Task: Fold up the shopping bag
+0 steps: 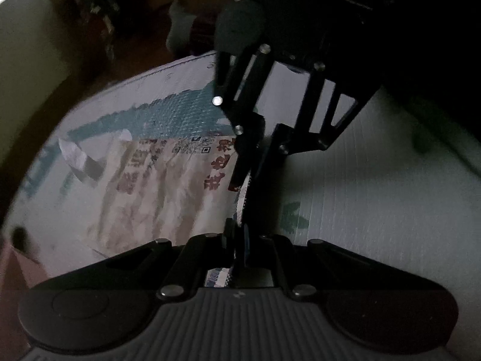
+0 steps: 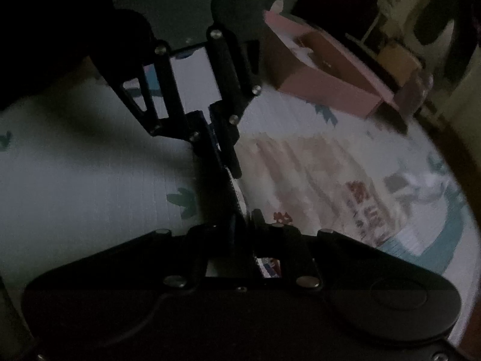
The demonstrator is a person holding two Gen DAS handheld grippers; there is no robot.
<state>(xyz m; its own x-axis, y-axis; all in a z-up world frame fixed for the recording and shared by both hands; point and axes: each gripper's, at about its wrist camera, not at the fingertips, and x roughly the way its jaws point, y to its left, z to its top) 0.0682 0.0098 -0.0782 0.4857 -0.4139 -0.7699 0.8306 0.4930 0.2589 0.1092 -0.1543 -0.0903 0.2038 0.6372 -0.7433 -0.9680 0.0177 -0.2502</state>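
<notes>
The shopping bag (image 1: pixel 156 165) is a flat woven bag with beige print, red characters and a teal band; it lies on a pale mat. My left gripper (image 1: pixel 240 228) is shut on the bag's serrated edge. The right gripper comes in from above in the left wrist view, pinching the same edge. In the right wrist view the bag (image 2: pixel 315 180) spreads to the right. My right gripper (image 2: pixel 240 210) is shut on the bag's edge, and the left gripper faces it from above.
The pale mat (image 1: pixel 375 195) has green leaf prints (image 2: pixel 180 201). A pink open box (image 2: pixel 324 72) stands at the mat's far side. A plant (image 1: pixel 93 3) and a dark floor lie beyond the mat. The scene is dim.
</notes>
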